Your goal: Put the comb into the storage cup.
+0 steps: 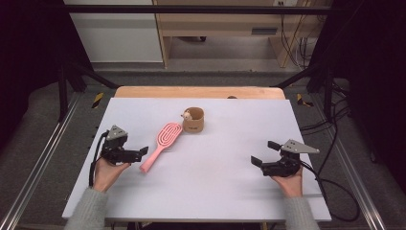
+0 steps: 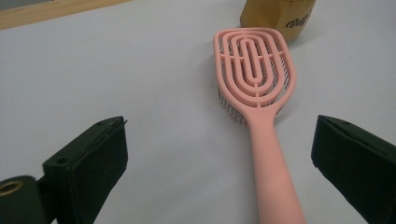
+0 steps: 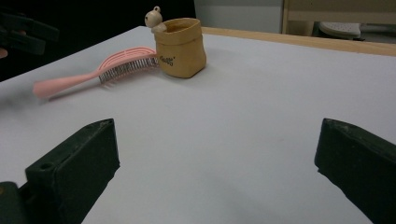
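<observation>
On the white table (image 1: 230,191), a pink brush (image 1: 161,145) lay bristles-down, its head just beside a tan pouch (image 1: 194,120).
Left gripper (image 2: 219,154) stood wide, jaws straddling the handle without touching, seemingly aligned for grasping; right gripper (image 1: 262,152) waited wide and empty, well apart.

The hairbrush (image 1: 162,145) lies on the table (image 1: 215,182), head beside the pouch (image 1: 194,120).
</observation>
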Tool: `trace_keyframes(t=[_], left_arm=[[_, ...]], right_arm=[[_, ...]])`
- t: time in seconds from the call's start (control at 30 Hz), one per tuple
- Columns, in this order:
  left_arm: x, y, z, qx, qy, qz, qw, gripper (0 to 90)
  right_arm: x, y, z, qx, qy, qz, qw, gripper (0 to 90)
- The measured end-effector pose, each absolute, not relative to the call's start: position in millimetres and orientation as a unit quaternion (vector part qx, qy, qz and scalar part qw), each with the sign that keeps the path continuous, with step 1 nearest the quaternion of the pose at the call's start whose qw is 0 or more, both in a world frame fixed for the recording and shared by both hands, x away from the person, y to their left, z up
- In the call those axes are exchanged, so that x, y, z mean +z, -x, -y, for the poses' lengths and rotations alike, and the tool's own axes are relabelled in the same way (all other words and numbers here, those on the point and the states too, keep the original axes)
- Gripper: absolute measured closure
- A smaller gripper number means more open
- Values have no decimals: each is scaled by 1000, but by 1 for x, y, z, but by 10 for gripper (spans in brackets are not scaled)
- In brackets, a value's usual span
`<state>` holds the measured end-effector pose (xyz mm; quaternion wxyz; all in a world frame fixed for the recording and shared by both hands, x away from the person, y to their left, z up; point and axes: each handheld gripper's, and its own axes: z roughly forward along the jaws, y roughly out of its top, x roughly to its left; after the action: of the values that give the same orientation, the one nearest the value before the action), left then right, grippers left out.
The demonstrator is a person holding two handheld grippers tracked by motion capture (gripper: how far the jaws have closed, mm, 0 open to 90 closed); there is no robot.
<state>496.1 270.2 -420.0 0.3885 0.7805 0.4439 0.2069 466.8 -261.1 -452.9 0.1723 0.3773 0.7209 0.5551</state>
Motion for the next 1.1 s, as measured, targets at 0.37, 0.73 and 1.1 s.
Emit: trace_keyframes(t=[0.37,0.73,1.1], left_arm=[[-408,-492,-265,208,-782,-436,395,0],[-395,-489,-261,205,-785,-422,404,0],[-384,-492,-254,204,-789,-411,409,0]], right_arm=[[-453,-467,261,555,-377,-721,172,2],[-453,-467,261,554,-378,-721,173,3],[-453,-466,261,553,-379,-721,174,2]])
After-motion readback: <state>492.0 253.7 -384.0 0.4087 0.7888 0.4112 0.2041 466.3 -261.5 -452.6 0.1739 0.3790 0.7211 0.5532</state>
